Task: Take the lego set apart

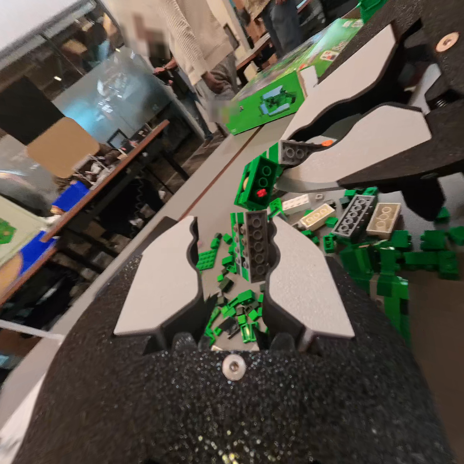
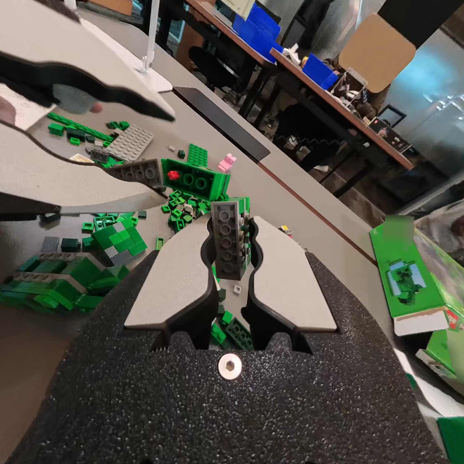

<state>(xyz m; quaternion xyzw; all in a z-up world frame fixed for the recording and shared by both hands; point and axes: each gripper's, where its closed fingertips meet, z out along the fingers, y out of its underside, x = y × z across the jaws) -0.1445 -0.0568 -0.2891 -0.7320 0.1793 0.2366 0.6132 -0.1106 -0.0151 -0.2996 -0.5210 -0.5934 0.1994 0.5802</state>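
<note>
Looking at it, your right tool (image 2: 229, 221) is clenched on the grey-and-green lego chunk (image 2: 227, 247), held up off the desk (image 2: 326, 251). Your left tool (image 1: 233, 221) is spread at the far end, one finger touching. The grey bricks run lengthwise along both tools' fingers.

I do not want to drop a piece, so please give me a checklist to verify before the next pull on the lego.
1. Right gripper shut on grey plate: ok.
2. Left gripper closed on second grey plate: not ok, one finger stands apart.
3. Which plate the green block is joined to: cannot tell.
4. Table under the pieces: ok.
</note>
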